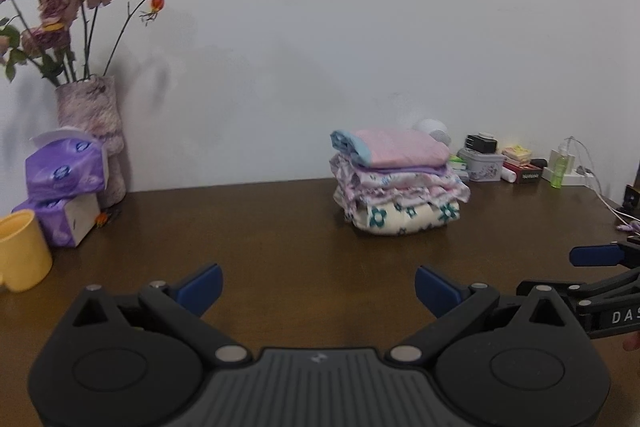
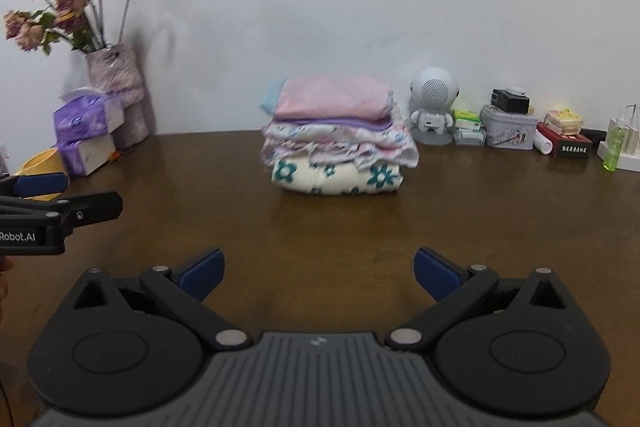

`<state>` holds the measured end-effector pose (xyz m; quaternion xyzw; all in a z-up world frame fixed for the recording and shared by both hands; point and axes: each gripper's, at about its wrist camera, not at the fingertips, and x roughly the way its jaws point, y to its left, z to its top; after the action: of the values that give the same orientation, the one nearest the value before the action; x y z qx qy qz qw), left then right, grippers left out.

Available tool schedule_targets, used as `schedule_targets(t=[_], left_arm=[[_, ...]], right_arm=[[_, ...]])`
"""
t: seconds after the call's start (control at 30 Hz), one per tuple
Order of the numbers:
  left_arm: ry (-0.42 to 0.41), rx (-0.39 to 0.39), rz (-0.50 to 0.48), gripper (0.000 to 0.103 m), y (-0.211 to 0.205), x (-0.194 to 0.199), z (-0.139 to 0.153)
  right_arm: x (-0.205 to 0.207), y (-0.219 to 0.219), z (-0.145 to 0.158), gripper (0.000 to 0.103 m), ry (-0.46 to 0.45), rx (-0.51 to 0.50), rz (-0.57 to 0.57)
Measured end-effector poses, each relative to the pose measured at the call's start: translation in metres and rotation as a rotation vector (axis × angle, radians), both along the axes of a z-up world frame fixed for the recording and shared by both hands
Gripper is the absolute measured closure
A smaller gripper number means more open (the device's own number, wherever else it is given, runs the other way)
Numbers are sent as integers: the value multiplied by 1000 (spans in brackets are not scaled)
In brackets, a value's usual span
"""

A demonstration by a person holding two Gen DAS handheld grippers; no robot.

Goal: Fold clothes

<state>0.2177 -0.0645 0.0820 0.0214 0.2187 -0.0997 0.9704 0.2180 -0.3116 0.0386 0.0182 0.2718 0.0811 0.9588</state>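
A stack of folded clothes (image 1: pixel 398 183) (image 2: pixel 336 139) rests on the brown table near the back wall, pink on top, floral pieces beneath, a cream garment with teal flowers at the bottom. My left gripper (image 1: pixel 318 289) hovers over bare table well in front of the stack, open, nothing between its blue pads. My right gripper (image 2: pixel 318 273) is also open and holds nothing, facing the stack from some distance. Each gripper shows at the edge of the other's view: the right gripper's blue pad (image 1: pixel 594 255), the left gripper's blue pad (image 2: pixel 40 183).
A vase of dried roses (image 1: pixel 90 131) (image 2: pixel 116 83), purple tissue packs (image 1: pixel 64 183) (image 2: pixel 86 131) and a yellow cup (image 1: pixel 22 251) stand at the back left. A white speaker figure (image 2: pixel 434 107), tins, boxes, a green bottle (image 2: pixel 614 147) and cables line the back right. The table (image 2: pixel 340 227) is bare wood between me and the stack.
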Motion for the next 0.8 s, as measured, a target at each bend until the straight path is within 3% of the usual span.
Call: schedule_targets(t=[0.63, 0.8], left_arm=[[78, -110, 48, 0, 64, -141, -27], [82, -69, 64, 0, 63, -170, -39]], right_arm=[[-143, 39, -20, 0, -5, 69, 72], [-165, 51, -33, 0, 21, 84, 78]])
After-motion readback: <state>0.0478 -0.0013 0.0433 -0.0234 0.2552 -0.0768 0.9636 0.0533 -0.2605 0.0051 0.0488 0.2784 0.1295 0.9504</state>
